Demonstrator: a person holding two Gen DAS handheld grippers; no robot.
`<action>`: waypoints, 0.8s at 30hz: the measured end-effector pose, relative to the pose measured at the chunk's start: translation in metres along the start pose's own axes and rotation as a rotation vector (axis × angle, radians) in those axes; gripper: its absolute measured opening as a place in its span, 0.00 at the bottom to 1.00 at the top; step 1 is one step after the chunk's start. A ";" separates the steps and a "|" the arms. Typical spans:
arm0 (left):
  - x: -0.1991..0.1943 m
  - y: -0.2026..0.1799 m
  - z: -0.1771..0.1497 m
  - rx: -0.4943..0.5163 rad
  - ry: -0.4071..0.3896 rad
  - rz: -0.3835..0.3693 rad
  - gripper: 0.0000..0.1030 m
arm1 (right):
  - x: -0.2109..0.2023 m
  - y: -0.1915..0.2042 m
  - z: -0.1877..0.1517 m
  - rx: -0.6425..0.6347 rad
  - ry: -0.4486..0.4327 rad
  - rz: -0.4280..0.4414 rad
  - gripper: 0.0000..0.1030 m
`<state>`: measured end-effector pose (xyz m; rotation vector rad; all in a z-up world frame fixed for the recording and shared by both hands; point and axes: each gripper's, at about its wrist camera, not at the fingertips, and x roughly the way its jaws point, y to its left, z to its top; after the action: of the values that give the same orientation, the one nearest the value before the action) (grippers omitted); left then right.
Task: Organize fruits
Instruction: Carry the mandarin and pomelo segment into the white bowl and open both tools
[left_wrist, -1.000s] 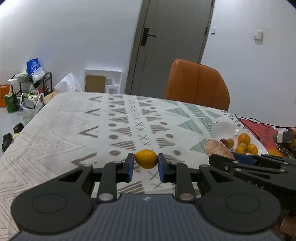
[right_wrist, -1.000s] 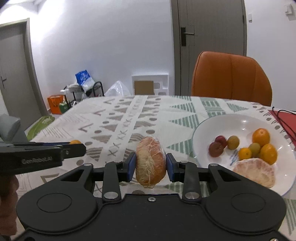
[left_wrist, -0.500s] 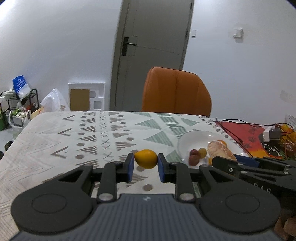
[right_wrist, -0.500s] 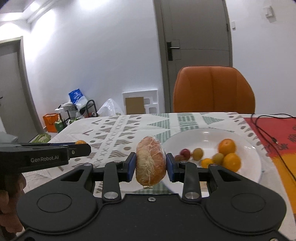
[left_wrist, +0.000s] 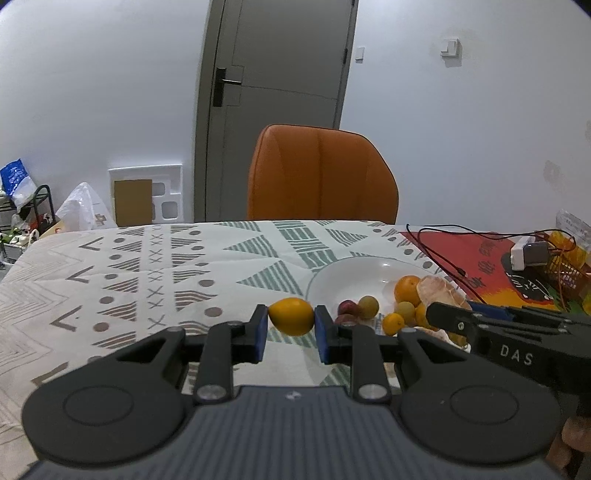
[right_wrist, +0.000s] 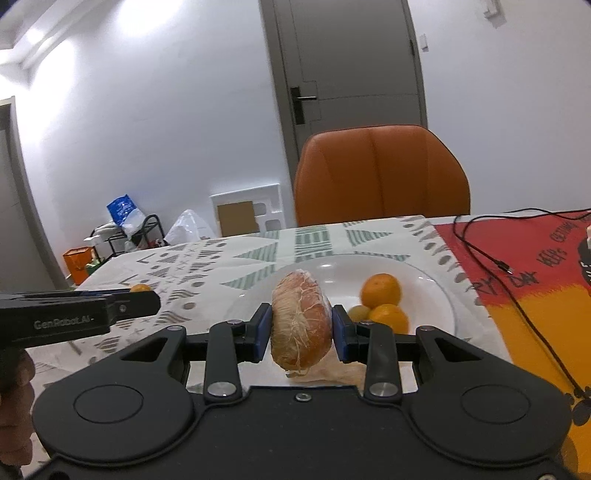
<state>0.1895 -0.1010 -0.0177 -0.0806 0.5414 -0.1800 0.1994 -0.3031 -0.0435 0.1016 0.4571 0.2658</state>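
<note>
Both tools swung toward plate (right_wrist: 448, 306); left tool (left_wrist: 291, 325) clamps lemon (left_wrist: 291, 316), right tool (right_wrist: 300, 328) peeled pomelo (right_wrist: 300, 325); "GenRobot.AI" legible.

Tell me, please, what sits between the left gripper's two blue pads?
A small yellow-orange fruit, pinched between the left gripper's pads; the left wrist view shows it.

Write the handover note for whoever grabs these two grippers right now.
Left gripper: shut on a small yellow citrus, held just short of the white plate.
Right gripper: shut on a peeled pomelo piece, over the plate's near rim.
Plate on the patterned tablecloth already holds oranges, small green and reddish fruits, and another peeled piece.
Done: both fruits picked up and at the plate.
Left: set both down on the plate, release.
</note>
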 end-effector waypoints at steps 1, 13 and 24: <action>0.003 -0.002 0.001 0.003 0.002 -0.002 0.25 | 0.002 -0.003 0.001 0.003 0.001 -0.005 0.32; 0.034 -0.025 0.006 0.034 0.034 -0.029 0.25 | 0.022 -0.029 0.011 0.020 -0.002 -0.024 0.32; 0.048 -0.028 0.004 0.033 0.068 -0.024 0.28 | 0.030 -0.036 0.016 0.020 0.012 -0.021 0.32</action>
<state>0.2281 -0.1376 -0.0348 -0.0492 0.6049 -0.2152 0.2403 -0.3304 -0.0477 0.1146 0.4724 0.2417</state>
